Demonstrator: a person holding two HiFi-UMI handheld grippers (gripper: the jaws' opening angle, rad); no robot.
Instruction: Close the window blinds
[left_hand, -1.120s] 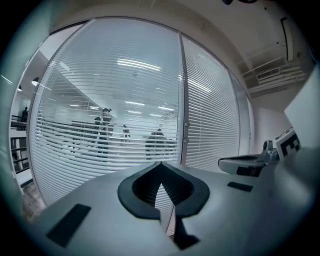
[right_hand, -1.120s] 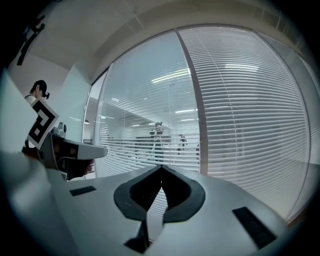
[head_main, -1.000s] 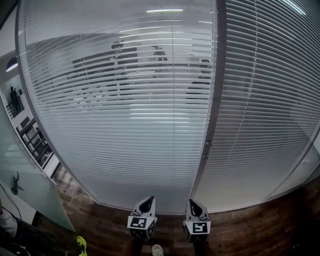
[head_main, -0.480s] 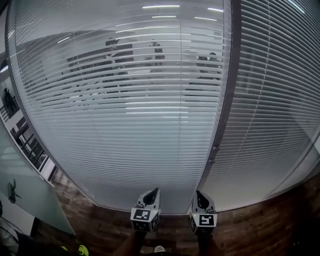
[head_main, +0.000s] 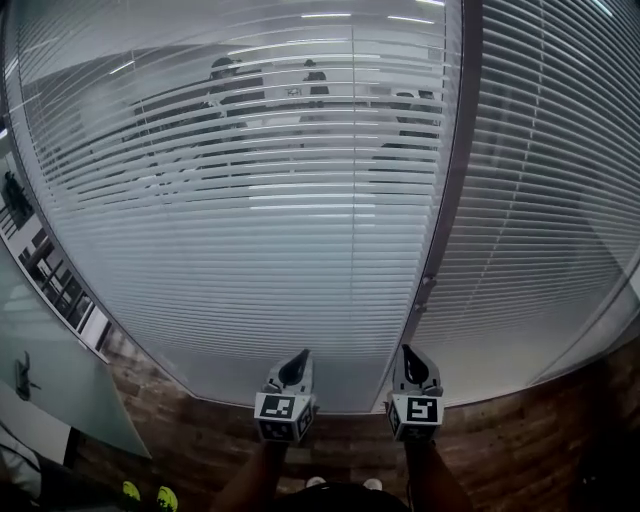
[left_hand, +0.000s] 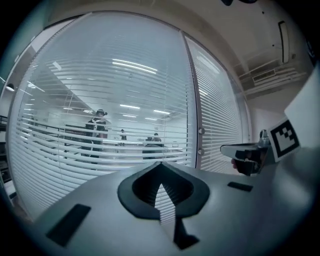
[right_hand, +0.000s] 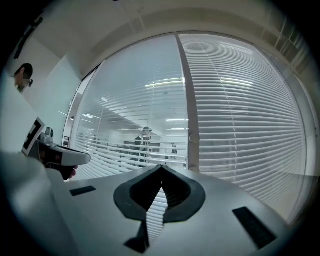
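Left tool (head_main: 300, 354), right tool (head_main: 407, 349), both pressed together, empty, now lifted closer to the half-open blinds (head_main: 250, 230)

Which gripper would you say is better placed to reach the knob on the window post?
Probably right: the right gripper lines up under the knob; the left gripper faces the slats.
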